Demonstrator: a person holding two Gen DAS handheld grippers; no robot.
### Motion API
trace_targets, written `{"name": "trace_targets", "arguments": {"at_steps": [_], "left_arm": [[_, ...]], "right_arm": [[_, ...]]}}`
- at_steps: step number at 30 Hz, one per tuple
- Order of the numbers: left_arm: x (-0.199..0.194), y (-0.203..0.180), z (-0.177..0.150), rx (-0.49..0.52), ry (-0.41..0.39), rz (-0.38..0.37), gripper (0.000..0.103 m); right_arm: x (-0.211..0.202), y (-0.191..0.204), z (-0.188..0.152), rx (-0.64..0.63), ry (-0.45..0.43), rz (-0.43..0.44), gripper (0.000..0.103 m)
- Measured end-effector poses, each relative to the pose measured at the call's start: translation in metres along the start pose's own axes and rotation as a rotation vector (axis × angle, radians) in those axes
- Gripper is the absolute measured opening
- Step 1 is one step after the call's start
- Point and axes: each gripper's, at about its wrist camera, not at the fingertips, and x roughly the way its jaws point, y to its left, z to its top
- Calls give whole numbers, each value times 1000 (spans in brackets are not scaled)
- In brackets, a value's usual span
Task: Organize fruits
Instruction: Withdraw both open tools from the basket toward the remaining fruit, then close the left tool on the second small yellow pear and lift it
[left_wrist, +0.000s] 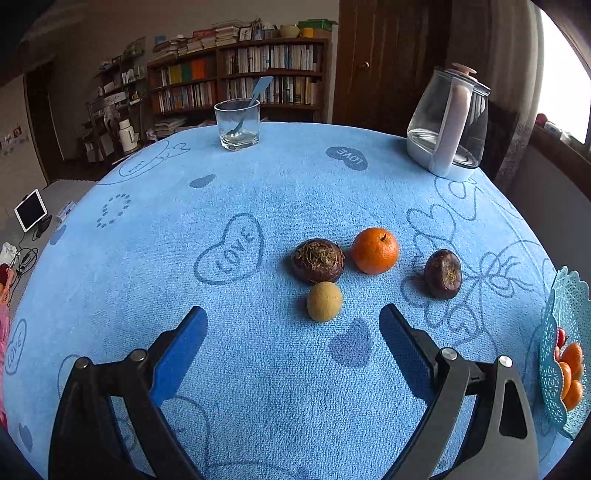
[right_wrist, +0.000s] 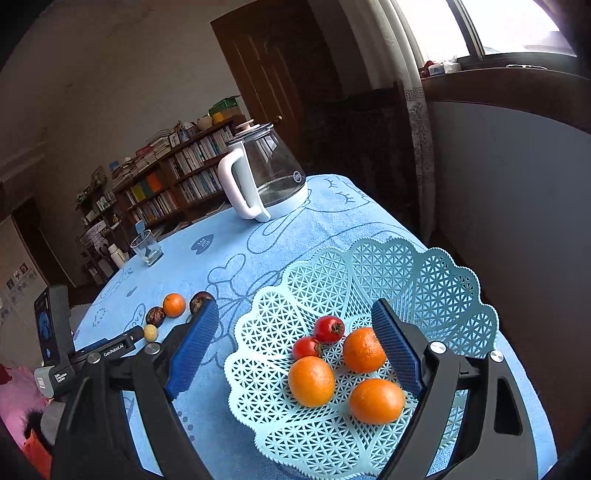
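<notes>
Your left gripper (left_wrist: 291, 321) hangs over the blue tablecloth (left_wrist: 258, 206) with its jaws spread wide and nothing between them. Just ahead of it lies a small tan fruit (left_wrist: 324, 301), touching a dark brown fruit (left_wrist: 318, 260) behind it. An orange (left_wrist: 375, 250) sits just beside that one, and a second dark fruit (left_wrist: 442, 273) lies apart to the right.

Your right gripper (right_wrist: 295, 325) is also wide open and empty, poised above the pale blue lattice basket (right_wrist: 436, 280). In the basket rest three oranges (right_wrist: 311, 381) and two small red fruits (right_wrist: 329, 328). A glass kettle (right_wrist: 266, 173) and a tumbler (right_wrist: 146, 248) stand at the far edge.
</notes>
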Motion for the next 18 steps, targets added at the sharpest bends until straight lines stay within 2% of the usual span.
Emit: {"name": "trace_targets", "arguments": {"at_steps": [6, 14, 18], "left_arm": [[15, -2, 3, 12, 19, -6, 92], [34, -4, 5, 19, 65, -39, 68], [40, -3, 6, 9, 82, -55, 53]], "right_arm": [[5, 11, -7, -31, 18, -1, 86], [14, 20, -15, -63, 43, -12, 86], [19, 25, -18, -81, 54, -16, 86]]}}
